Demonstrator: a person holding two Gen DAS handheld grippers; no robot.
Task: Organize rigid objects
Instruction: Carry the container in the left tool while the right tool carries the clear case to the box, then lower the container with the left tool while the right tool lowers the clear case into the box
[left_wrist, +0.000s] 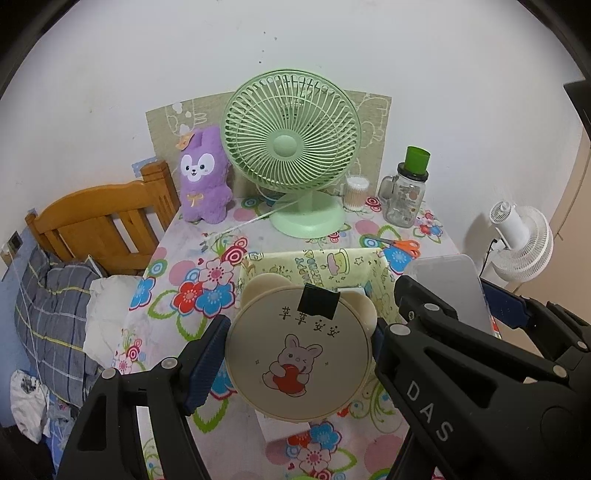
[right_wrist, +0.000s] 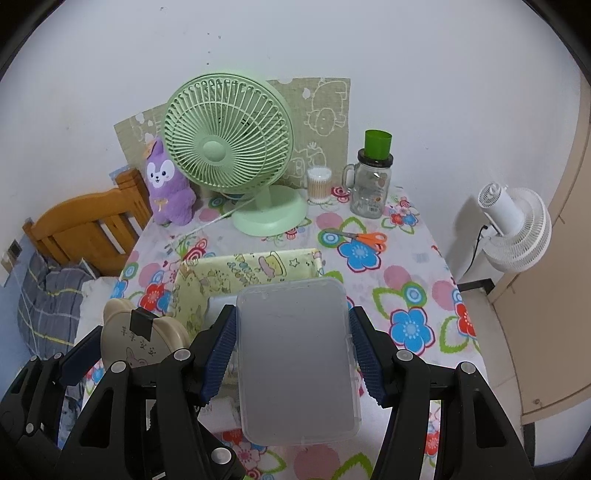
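My left gripper (left_wrist: 299, 354) is shut on a round beige bear-eared case (left_wrist: 299, 354) with a rabbit print and black tape, held above the table just in front of the yellow patterned fabric bin (left_wrist: 314, 262). My right gripper (right_wrist: 293, 354) is shut on a flat translucent plastic box (right_wrist: 295, 354), held over the near edge of the same bin (right_wrist: 243, 273). The beige case (right_wrist: 144, 339) and left gripper show at the lower left of the right wrist view. The plastic box (left_wrist: 447, 280) shows at the right of the left wrist view.
On the flowered tablecloth (right_wrist: 406, 280) stand a green desk fan (right_wrist: 236, 155), a purple plush (right_wrist: 166, 188), a cotton-swab jar (right_wrist: 319, 184), a glass mug jar with a green cup (right_wrist: 371, 184) and orange scissors (right_wrist: 364, 238). A wooden bed frame (left_wrist: 99, 221) lies left, a white fan (right_wrist: 513, 229) right.
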